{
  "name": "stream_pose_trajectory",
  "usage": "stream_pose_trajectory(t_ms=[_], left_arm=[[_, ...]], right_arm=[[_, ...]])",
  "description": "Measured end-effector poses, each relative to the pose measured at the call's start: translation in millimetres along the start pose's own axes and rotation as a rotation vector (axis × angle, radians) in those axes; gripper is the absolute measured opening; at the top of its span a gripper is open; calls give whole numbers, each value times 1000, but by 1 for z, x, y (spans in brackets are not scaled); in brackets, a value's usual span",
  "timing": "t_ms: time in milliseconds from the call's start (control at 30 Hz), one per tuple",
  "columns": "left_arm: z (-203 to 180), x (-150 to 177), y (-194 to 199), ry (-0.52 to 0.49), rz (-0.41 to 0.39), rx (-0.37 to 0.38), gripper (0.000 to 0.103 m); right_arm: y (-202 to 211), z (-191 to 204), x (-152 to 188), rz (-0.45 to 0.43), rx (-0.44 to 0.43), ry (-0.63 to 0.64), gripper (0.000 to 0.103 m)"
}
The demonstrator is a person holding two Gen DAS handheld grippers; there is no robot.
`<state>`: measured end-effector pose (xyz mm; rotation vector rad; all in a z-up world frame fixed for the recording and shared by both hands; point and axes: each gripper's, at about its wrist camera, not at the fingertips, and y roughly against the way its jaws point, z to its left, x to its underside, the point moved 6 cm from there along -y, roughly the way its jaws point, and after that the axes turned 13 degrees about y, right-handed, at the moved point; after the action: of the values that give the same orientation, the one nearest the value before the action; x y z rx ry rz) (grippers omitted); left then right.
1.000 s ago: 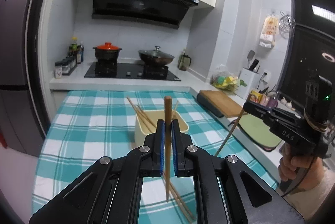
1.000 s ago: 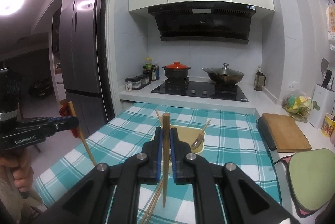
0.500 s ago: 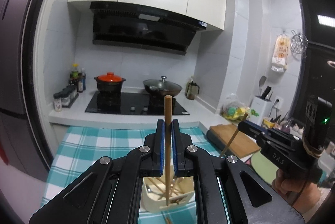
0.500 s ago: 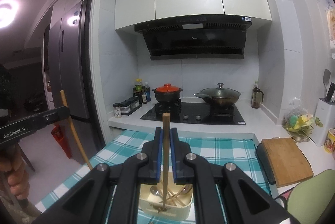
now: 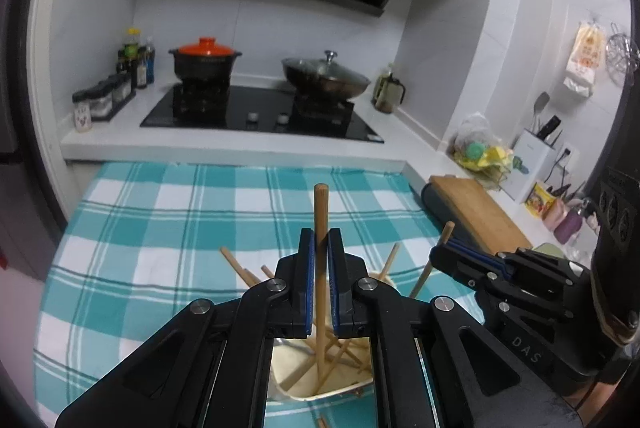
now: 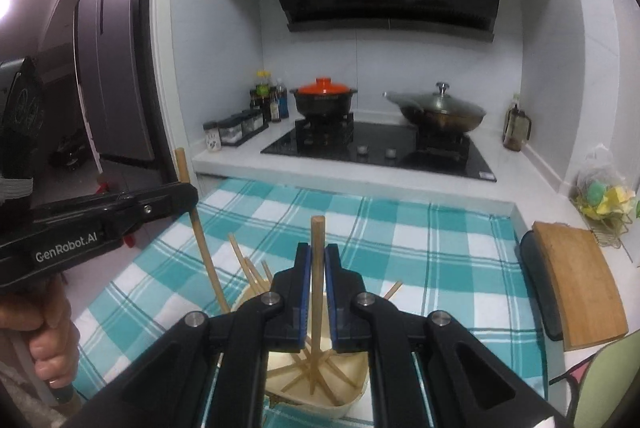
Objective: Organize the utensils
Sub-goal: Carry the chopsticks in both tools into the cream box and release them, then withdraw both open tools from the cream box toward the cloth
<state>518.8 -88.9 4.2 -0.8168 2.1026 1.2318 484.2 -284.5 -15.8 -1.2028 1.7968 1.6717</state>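
The left hand-held gripper [image 5: 319,248] is clamped on an upright chopstick [image 5: 320,228] whose lower end stands in the cream tub [image 5: 320,390]. The right hand-held gripper [image 6: 315,260] pinches another chopstick [image 6: 318,248] likewise, over that tub on the checked worktop [image 5: 160,228], among loose chopsticks.

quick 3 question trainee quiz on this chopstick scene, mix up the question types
1. True or false: each hand-held gripper, left and right, is shut on a wooden chopstick.
2. Multiple choice: the lower tip of the left chopstick is A) inside the cream container, B) flat on the checked tablecloth, C) on the cutting board.
3. Fill in: the pot on the left burner has an ____ lid.

Key: 1 true; 2 A; 3 orange.
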Motion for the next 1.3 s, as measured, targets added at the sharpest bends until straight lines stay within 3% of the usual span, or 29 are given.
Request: stream_pose_trajectory(t_ms=[100, 167, 233, 267, 300, 433, 533, 667, 800, 933, 1133, 1300], left_arm=[[4, 13, -24, 3, 40, -26, 5], [6, 17, -33, 5, 56, -40, 11], [9, 18, -31, 14, 65, -43, 49], [10, 18, -25, 16, 53, -39, 56], [10, 18, -15, 9, 36, -36, 63], [21, 31, 24, -62, 52, -70, 75], [37, 67, 56, -108, 110, -99, 89], [64, 147, 77, -125, 229, -145, 92], [76, 230, 75, 4, 302, -122, 92], [63, 273, 54, 72, 341, -93, 92], [46, 299, 31, -6, 331, -157, 92], [54, 310, 21, -54, 330, -243, 91]], right_arm=[[-27, -1, 16, 72, -39, -21, 8], [-40, 1, 24, 105, -62, -43, 8], [-44, -1, 29, 118, -55, -64, 18], [-43, -2, 30, 113, -46, -74, 31], [-38, -3, 30, 96, -43, -88, 38], [-2, -8, 28, 46, -27, -82, 38], [30, -7, 40, 44, -26, -62, 38], [68, 13, 98, 113, -53, -32, 38], [76, 54, 199, 250, -106, -30, 38], [75, 93, 273, 323, -130, -90, 35], [93, 114, 301, 287, -116, -196, 32], [106, 113, 301, 273, -78, -154, 32]])
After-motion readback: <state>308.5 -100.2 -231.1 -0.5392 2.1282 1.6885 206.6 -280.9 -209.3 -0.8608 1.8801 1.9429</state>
